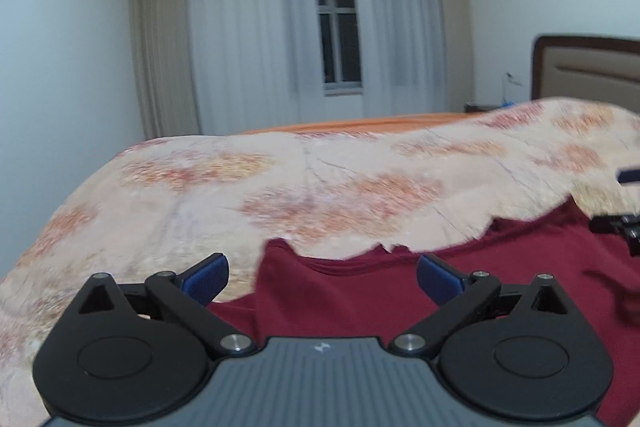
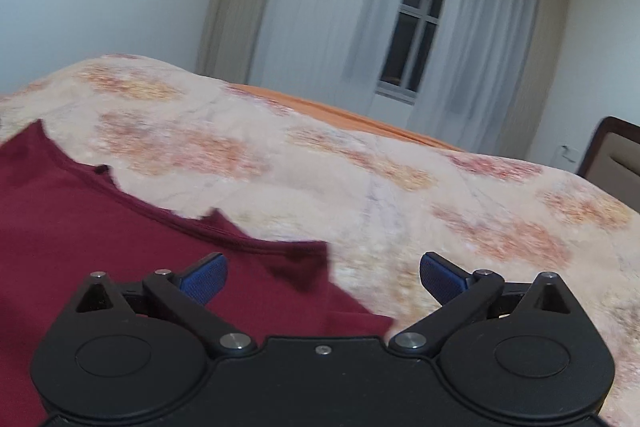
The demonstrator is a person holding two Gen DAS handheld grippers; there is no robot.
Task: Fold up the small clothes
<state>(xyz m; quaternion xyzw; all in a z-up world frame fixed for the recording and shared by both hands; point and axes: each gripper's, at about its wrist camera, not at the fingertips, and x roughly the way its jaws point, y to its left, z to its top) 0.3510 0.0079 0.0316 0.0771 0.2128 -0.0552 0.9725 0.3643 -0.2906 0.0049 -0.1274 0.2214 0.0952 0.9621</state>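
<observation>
A dark red garment (image 1: pixel 360 299) lies spread on a beige floral bedspread (image 1: pixel 200 195). My left gripper (image 1: pixel 322 279) is open, its blue-padded fingers wide apart just above the garment's left part near the neckline. My right gripper (image 2: pixel 324 279) is open too, over the garment's right edge (image 2: pixel 120 227), with one finger over cloth and the other over the bedspread (image 2: pixel 440 195). The right gripper's tip shows at the right edge of the left wrist view (image 1: pixel 624 203). Neither gripper holds anything.
An orange sheet (image 1: pixel 360 125) lies beyond the bedspread. A brown headboard (image 1: pixel 588 71) stands at the right, with a small side table (image 1: pixel 480 106) beside it. White curtains (image 1: pixel 260 27) and a window (image 1: pixel 336 15) fill the far wall.
</observation>
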